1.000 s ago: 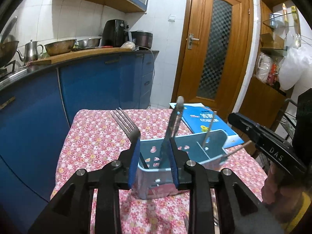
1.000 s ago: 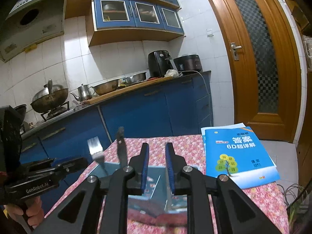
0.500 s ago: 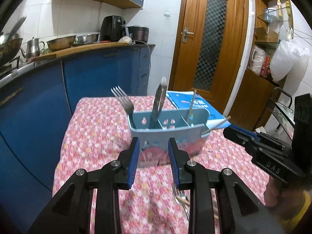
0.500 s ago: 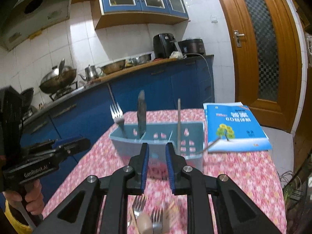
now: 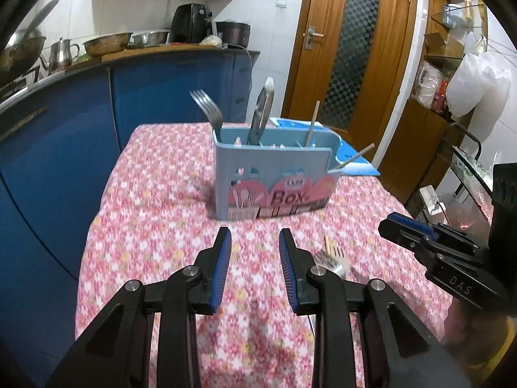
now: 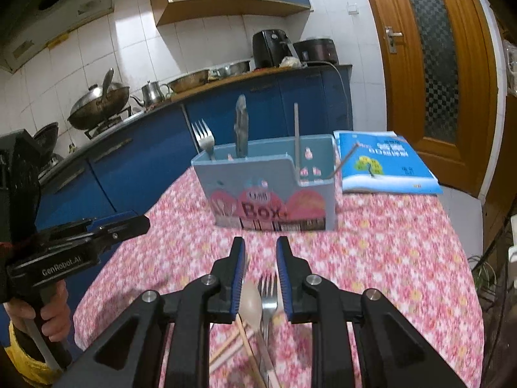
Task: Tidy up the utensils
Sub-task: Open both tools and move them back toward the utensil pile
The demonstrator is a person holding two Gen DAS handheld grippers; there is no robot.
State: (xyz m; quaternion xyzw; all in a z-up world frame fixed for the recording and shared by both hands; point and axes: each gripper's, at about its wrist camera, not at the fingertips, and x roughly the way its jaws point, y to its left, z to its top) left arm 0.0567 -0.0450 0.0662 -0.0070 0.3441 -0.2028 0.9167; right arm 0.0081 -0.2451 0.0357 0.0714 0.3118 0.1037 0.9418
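You are holding the right tool [image 6: 260,252], jaws slightly apart and gripping nothing, over the loose spoon [image 6: 250,300], fork [image 6: 268,294] and chopsticks [image 6: 226,352] lying on the surface [image 6: 387,258] before the box [image 6: 274,194]. These are looking light, stiff and slippery; you are best pinching mid-handle. The left tool [image 5: 255,252], parted and empty, is showing only the fork tines [image 5: 332,257]; the right view is revealing the whole pile.

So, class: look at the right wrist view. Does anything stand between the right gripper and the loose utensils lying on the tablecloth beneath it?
Nothing visible does. The right gripper hangs over the wooden spoon and fork with its jaws apart and empty, and only bare floral tablecloth shows around them. The blue utensil box stands farther back, clear of that path.
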